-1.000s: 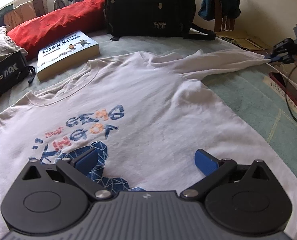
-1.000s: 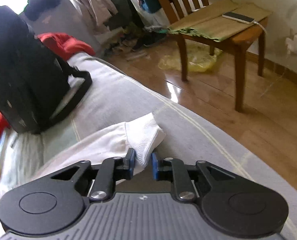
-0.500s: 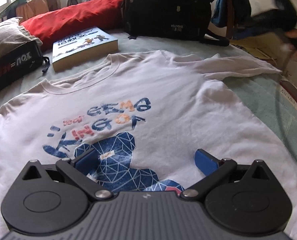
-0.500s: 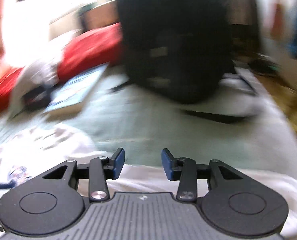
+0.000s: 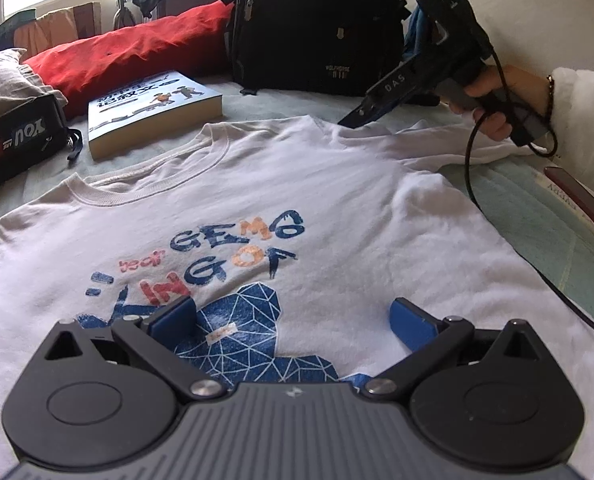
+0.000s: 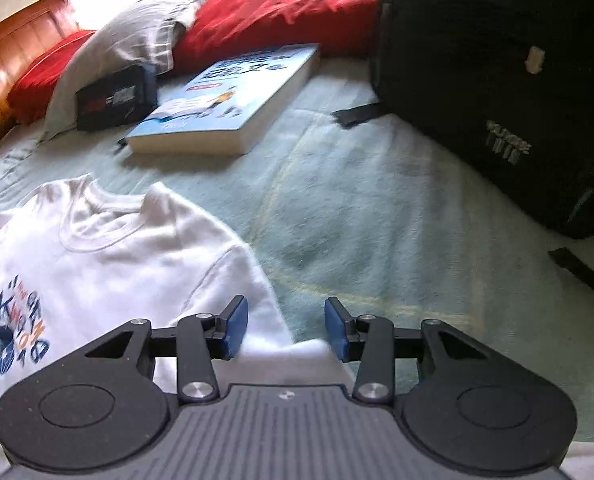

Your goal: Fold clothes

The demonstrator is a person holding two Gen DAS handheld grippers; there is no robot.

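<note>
A white long-sleeved shirt [image 5: 337,200] with a blue and orange print lies flat, front up, on a pale green bed. My left gripper [image 5: 293,316] is open and empty, hovering over the print near the shirt's lower middle. My right gripper [image 6: 285,326] is open and empty over the shirt's right shoulder and upper sleeve [image 6: 201,264]. In the left wrist view its tips [image 5: 355,118] are close above the shoulder seam. The shirt's right sleeve [image 5: 477,140] stretches out to the right.
A black backpack [image 5: 317,20] stands at the back of the bed, with a thick book [image 5: 153,108], a red pillow [image 5: 129,52] and a black pouch [image 5: 13,140] to its left. A dark red phone [image 5: 581,200] lies on the right edge.
My right gripper let go of the sleeve cuff, opened, and swung left to the shirt's right shoulder. My left gripper stayed open and moved back slightly over the print.
</note>
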